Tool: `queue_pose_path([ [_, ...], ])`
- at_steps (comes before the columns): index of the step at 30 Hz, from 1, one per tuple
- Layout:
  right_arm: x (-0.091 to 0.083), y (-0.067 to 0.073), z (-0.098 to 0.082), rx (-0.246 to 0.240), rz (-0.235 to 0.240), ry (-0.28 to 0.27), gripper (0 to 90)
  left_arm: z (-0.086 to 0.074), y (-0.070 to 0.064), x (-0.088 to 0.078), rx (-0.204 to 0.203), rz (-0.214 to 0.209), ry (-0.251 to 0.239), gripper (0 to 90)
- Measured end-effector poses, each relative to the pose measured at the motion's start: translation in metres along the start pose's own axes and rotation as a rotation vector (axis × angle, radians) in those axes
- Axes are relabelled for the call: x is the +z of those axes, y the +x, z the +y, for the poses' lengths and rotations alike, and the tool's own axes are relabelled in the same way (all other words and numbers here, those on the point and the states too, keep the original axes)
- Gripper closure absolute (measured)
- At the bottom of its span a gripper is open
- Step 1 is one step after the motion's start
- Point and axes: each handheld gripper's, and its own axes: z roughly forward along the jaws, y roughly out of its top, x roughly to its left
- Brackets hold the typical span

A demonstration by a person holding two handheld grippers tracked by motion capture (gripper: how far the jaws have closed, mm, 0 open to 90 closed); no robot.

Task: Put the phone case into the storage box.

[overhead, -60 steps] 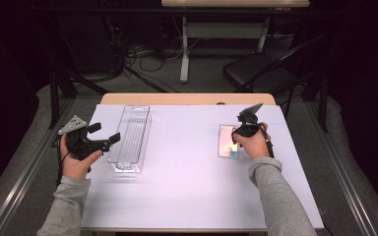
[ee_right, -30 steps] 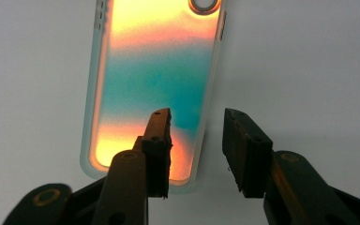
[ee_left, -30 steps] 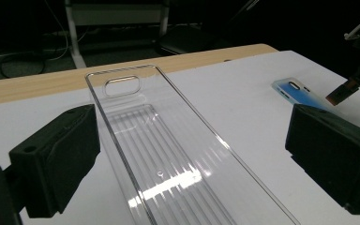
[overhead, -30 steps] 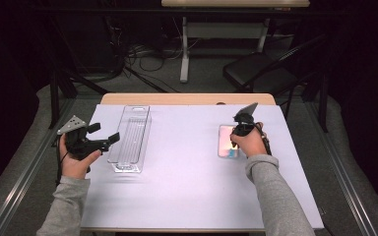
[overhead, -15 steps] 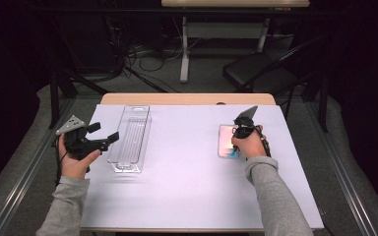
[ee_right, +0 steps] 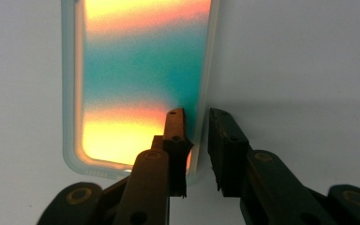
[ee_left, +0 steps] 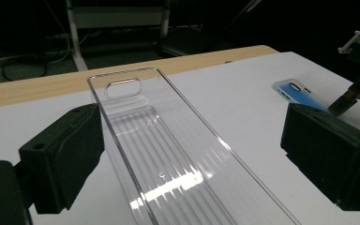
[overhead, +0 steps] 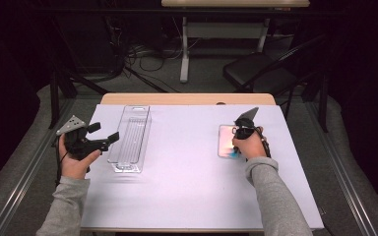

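The phone case (ee_right: 140,84) lies flat on the white surface (overhead: 187,187) near its right edge, well apart from the clear tray (overhead: 128,140) on the left side. The right gripper (ee_right: 197,136) points down at the case's near end. Its jaws straddle the case's long side wall: one jaw stands inside the case on the coloured back, the other outside on the bare surface, with the pale rim between them. They have just been closing, and a narrow gap remains on each side of the rim, so the pads do not yet pinch it. In the high view the right gripper (overhead: 244,129) sits over the case (overhead: 225,140).

The left gripper (overhead: 101,140) is held just beside the tray near the left edge, its jaws released and spread wide around the tray's near end (ee_left: 168,159).
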Motion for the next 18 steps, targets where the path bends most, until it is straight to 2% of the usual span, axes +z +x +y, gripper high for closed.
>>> queue_pose_path([
  [10, 0.0003, 0.0003, 0.0000, 0.008, 0.011, 0.003, 81.1, -0.0001, 0.0001, 0.0000, 0.000, 0.001, -0.001, 6.6],
  [13, -0.0005, 0.0003, 0.0003, 0.008, -0.004, 0.014, 82.1, 0.0000, 0.0002, -0.0003, -0.001, 0.001, -0.002, 6.6],
  [18, -0.0002, -0.0008, 0.0003, 0.017, -0.002, 0.013, 84.3, 0.0001, 0.0002, -0.0003, 0.000, 0.002, -0.002, 6.6],
])
